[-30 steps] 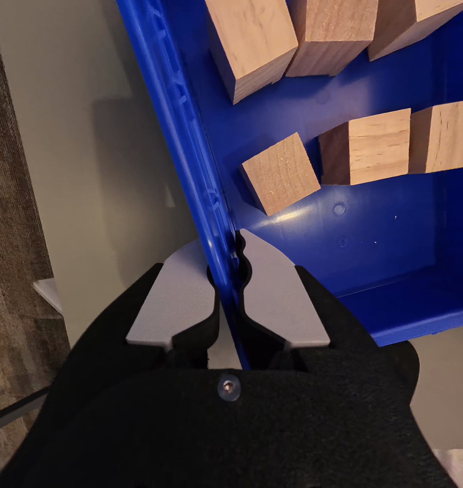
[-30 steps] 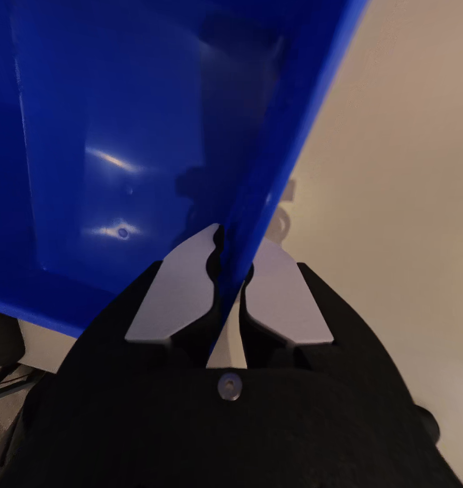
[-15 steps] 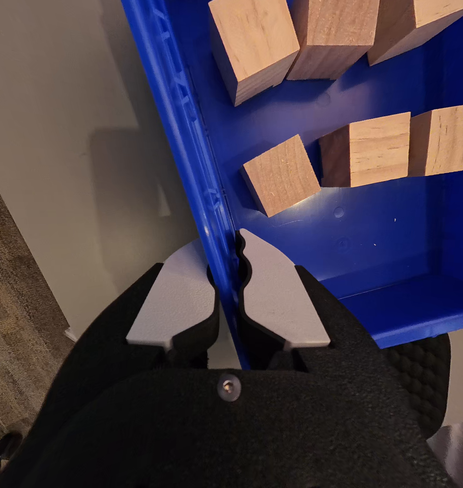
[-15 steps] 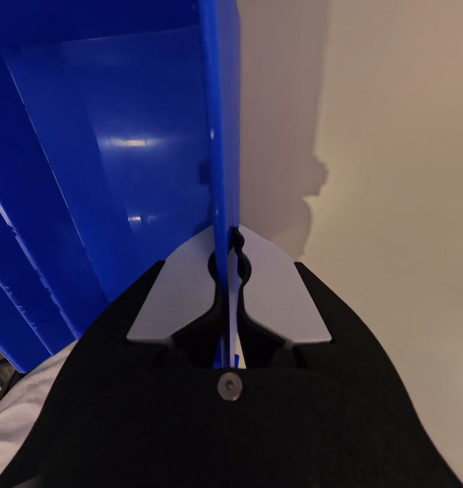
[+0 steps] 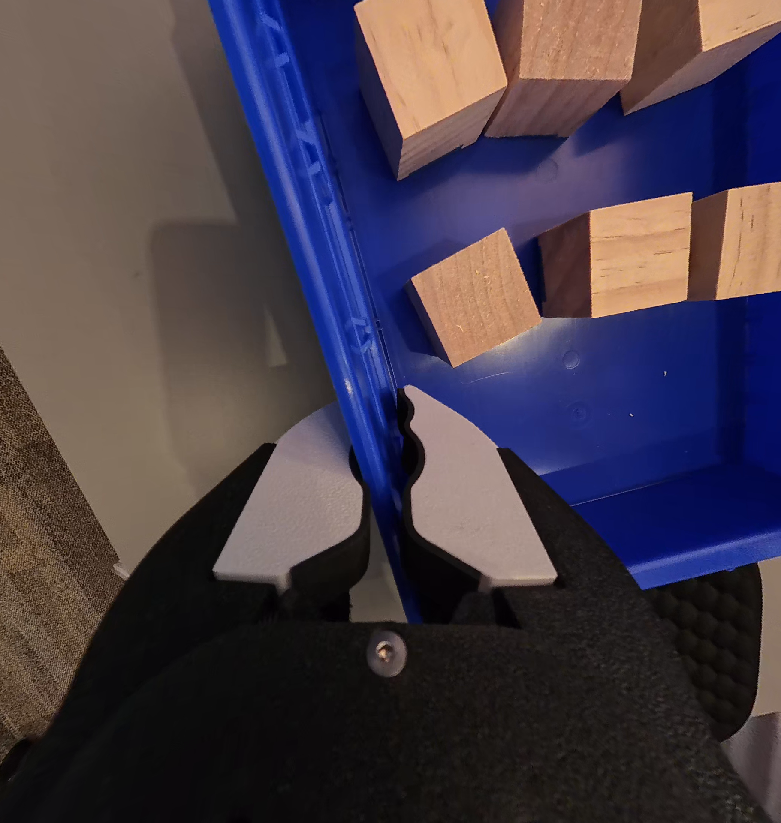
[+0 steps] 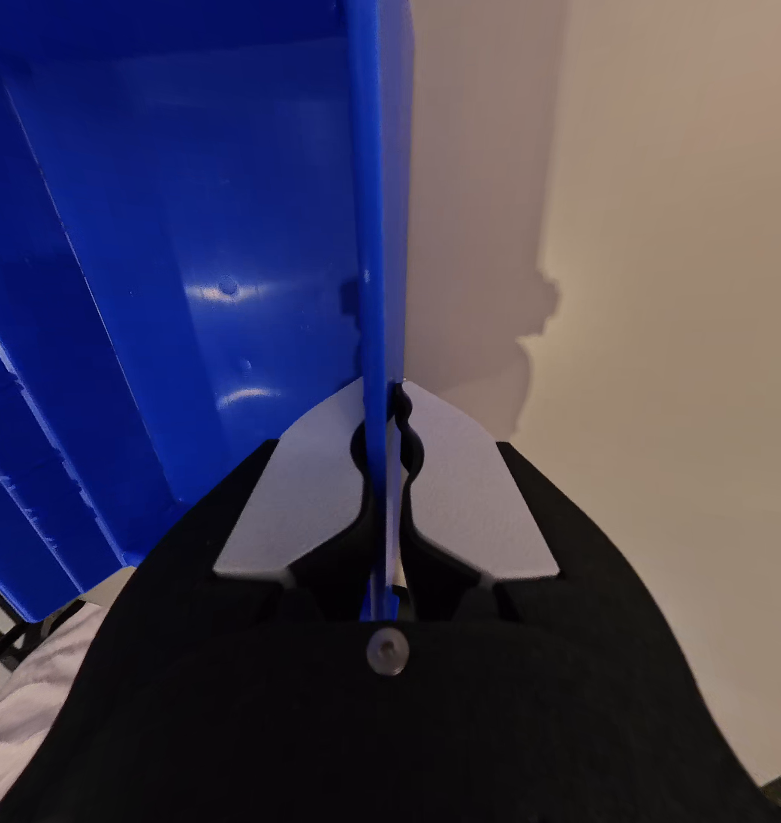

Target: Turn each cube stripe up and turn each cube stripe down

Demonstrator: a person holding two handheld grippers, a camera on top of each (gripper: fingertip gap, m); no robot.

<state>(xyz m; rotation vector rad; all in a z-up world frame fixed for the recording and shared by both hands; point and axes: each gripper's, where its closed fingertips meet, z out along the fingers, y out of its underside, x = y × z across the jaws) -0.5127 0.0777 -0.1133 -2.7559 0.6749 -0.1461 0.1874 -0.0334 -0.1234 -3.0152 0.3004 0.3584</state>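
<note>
Now my left tool (image 5: 382, 445) is closed on the left wall of the blue bin (image 5: 602, 423), one finger outside the rim and one inside. Six wooden cubes (image 5: 475, 298) lie on the bin floor in two rows running left to right: three far, three nearer, the nearest one (image 5: 475, 298) turned askew, its neighbours touching. No stripe shows on any visible face. My right tool (image 6: 386, 427) is closed on the bin's right wall (image 6: 375, 267), which runs straight away from me. A pale bench (image 5: 112, 178) lies beneath.

Two close wrist views, shared blue bin (image 5: 624, 445)
</note>
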